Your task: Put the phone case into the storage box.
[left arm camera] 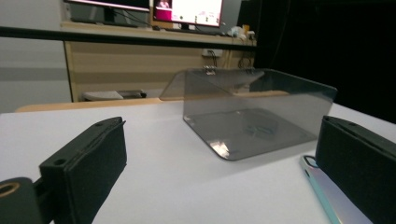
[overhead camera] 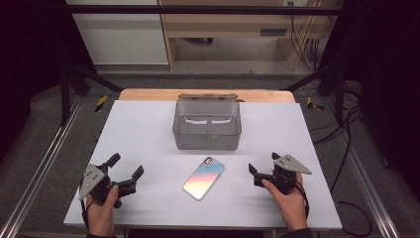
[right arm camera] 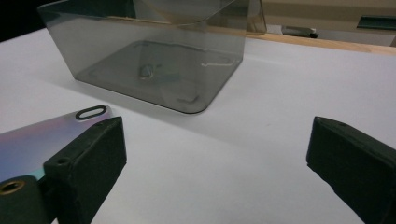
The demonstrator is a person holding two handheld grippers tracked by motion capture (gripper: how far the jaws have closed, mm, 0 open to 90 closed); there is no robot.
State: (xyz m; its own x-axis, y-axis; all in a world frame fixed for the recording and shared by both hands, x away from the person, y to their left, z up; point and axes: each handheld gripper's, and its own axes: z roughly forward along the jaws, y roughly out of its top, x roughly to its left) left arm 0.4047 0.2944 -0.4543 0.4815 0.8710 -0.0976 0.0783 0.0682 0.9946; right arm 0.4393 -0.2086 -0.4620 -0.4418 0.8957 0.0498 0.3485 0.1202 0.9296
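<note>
Left gripper [overhead camera: 125, 172] and right gripper [overhead camera: 262, 166], jaws apart and empty, rest on the white table [overhead camera: 148, 129] flanking the phone [overhead camera: 203, 177], which lies flat before the open clear box [overhead camera: 207, 125], presumably its destination.

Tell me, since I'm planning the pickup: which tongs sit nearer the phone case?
Roughly equal, perhaps the left tongs, whose open tips lie slightly closer to the iridescent phone case than the right tongs.
</note>
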